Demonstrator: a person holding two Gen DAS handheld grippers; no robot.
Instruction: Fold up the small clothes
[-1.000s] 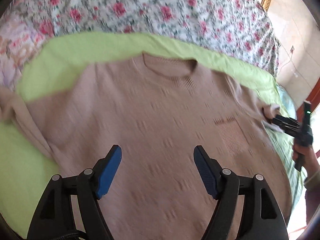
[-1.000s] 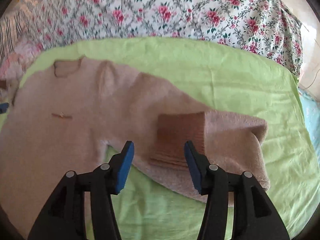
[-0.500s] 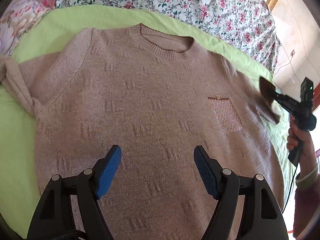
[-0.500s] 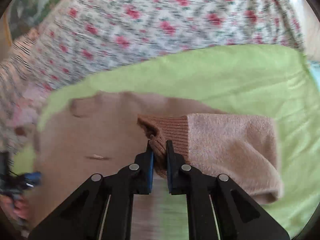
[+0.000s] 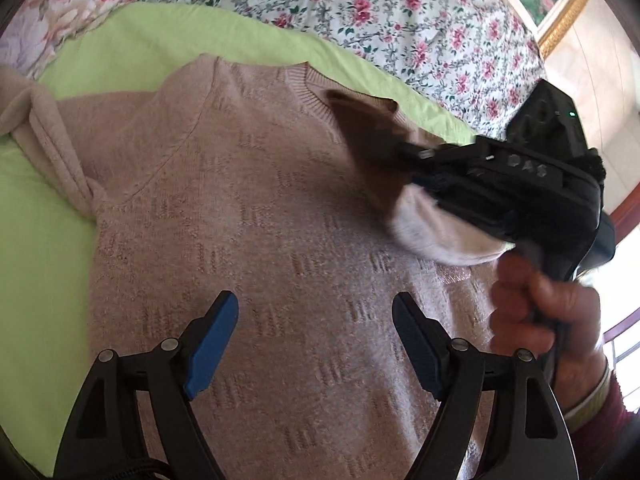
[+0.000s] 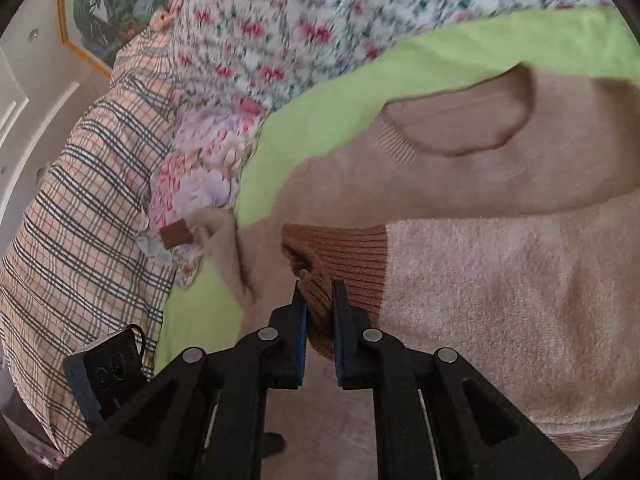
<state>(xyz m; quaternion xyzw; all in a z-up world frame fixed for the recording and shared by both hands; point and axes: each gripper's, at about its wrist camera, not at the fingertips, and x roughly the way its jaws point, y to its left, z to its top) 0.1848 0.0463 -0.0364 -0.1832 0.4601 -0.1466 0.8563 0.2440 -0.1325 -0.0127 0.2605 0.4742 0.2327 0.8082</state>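
A beige knit sweater [image 5: 256, 216] lies front up on a green sheet [image 5: 36, 240], neck toward the floral bedding. My left gripper [image 5: 316, 340] is open and empty above the sweater's lower body. My right gripper [image 6: 319, 300] is shut on the brown ribbed cuff [image 6: 340, 252] of the right sleeve [image 6: 500, 280], which is drawn across the sweater's chest. In the left wrist view the right gripper [image 5: 404, 148] holds that cuff [image 5: 360, 128] near the collar. The left sleeve [image 5: 52, 148] lies bunched at the left.
Floral bedding [image 5: 360, 4] lies behind the green sheet. A plaid pillow [image 6: 80, 216] and a floral cloth [image 6: 200, 168] sit at the left of the right wrist view. A framed picture [image 6: 108, 4] hangs on the wall.
My right gripper closed on the sleeve cuff and carried it leftward across the sweater toward the collar. My left gripper stayed open over the lower body.
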